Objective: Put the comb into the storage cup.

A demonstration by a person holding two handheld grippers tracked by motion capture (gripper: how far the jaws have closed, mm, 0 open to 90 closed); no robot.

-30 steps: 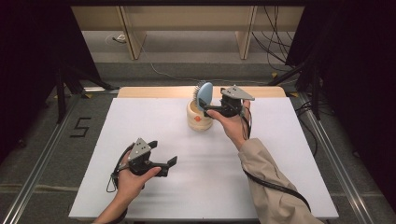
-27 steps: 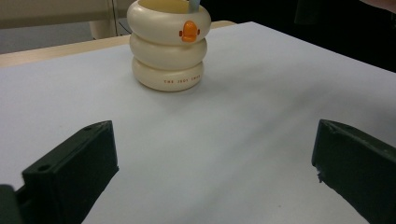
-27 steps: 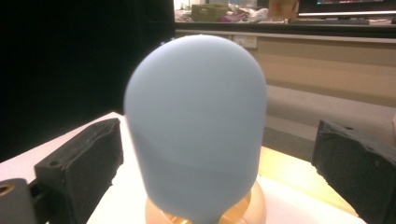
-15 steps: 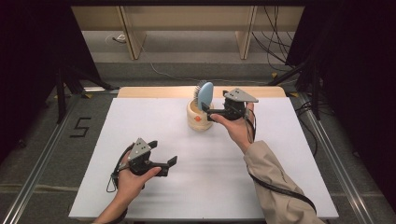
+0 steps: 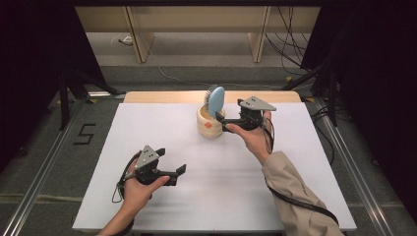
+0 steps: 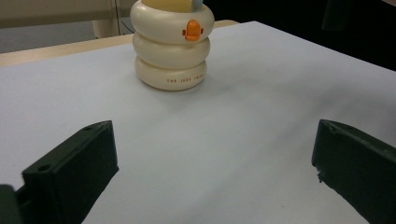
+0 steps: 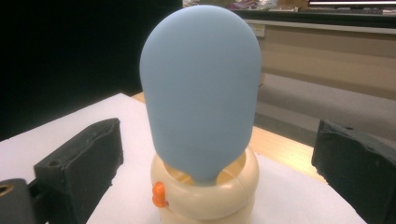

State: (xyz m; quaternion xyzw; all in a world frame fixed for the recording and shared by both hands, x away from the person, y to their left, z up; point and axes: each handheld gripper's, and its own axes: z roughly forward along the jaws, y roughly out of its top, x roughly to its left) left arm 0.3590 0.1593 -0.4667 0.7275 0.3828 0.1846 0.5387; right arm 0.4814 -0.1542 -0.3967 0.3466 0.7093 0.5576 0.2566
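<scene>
Item: hairbrush [image 5: 216, 101], pale blue, oval head, standing handle-down in the holder [image 5: 209, 125]. The holder is cream, built like three stacked rings, with a small orange duck bill [image 6: 193, 30] on its front. I take it as my landmark; it stands on the white table [image 5: 295, 162] toward the far edge.

Right gripper [image 5: 227, 125]: just beside the holder, jaws spread wide, nothing between them. In the right gripper view the brush head [image 7: 201, 91] rises between the two jaws, smooth back facing me.

Left gripper [image 5: 177, 174]: well apart from the holder, on the near side, jaws spread, empty.

Handling, as I judge it: the brush looks light and stiff, its plastic back smooth and likely slippery, bristles [image 5: 210, 90] on the far side soft. The handle is hidden inside the holder, so I would pinch the head low, across its narrow edges. The holder seems light enough to tip or lift along.
</scene>
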